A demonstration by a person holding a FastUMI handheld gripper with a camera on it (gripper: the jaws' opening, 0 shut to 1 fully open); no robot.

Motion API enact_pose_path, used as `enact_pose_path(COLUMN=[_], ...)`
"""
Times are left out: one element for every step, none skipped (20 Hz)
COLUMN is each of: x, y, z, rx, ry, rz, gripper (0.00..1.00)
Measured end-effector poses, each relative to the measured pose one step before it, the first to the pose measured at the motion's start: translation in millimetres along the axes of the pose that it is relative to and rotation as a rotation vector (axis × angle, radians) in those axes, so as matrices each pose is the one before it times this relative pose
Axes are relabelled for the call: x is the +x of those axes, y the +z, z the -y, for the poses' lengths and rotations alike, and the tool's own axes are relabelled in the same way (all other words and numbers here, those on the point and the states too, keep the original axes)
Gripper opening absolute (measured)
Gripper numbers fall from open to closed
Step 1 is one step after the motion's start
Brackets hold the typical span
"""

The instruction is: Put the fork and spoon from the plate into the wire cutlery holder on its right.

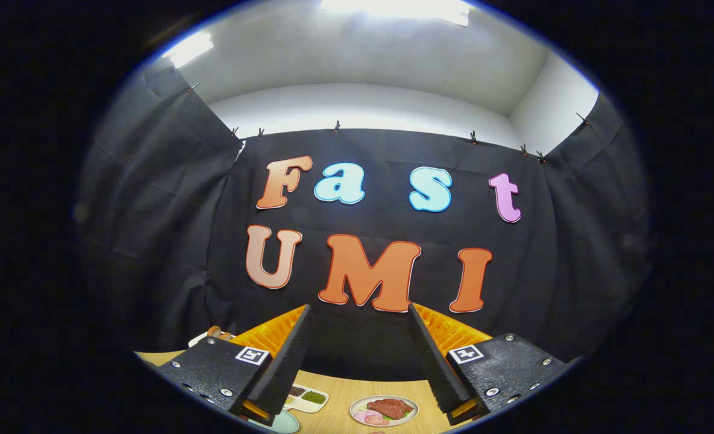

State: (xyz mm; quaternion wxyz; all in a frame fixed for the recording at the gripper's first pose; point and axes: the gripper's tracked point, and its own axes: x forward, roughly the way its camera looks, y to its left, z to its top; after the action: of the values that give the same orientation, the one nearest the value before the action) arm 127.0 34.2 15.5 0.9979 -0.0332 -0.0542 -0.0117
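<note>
i am held up high over the wooden table (338, 386), looking mostly at the dark booth wall. my gripper (360, 355) has its two fingers spread wide apart, and nothing is between them.

my landmark is the plate of food (384, 410), a small round plate with what looks like brown meat and pink slices on it. it lies on the table between my fingers and below their tips. just to the left of that plate is a little white tray (306, 398) with dark and green bits in it. nearer to me than the tray is the edge of a pale round dish (281, 423).

i cannot see a fork, a spoon or the wire holder from here. i think my fingers are wide so i am ready to grab. i would need to tip down first to find the fork and spoon.
</note>
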Motion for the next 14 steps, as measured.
enact_pose_path(x=[0.49, 0.8, 0.09, 0.1, 0.15, 0.73, 0.56, 0.99, 1.01, 0.59, 1.49, 1.65, 1.99, 2.17], y=[-2.87, -2.82, -1.44, 0.25, 0.06, -0.19, 0.48, -0.66, -0.22, 1.04, 0.7, 0.59, 0.01, -0.25], z=[-1.87, -1.03, -2.37, -1.82, -2.14, -0.79, -3.39, -2.85, -2.52, -0.46, -0.06, -1.23, -1.2, -1.76], rx=[0.00484, 0.00376, 0.0028, 0.00277, 0.00183, 0.0012, 0.00344, 0.00433, 0.00655, 0.00313, 0.0032, -0.00042, -0.0014, 0.00037], ry=[0.00206, 0.00383, 0.00194, 0.00431, 0.004, 0.00128, 0.00794, 0.00295, 0.00108, -0.00514, -0.00586, -0.00599, -0.00858, -0.00432], rz=[-0.01285, -0.01078, -0.00828, -0.00471, -0.00153, -0.00266, -0.00288, -0.00477, -0.00351, -0.00212, 0.00026, -0.00076, -0.0016, -0.00361], gripper=[0.93, 0.94, 0.95, 0.95, 0.95, 0.95, 0.95, 0.95, 0.95, 0.95, 0.95, 0.95, 0.95, 0.95])
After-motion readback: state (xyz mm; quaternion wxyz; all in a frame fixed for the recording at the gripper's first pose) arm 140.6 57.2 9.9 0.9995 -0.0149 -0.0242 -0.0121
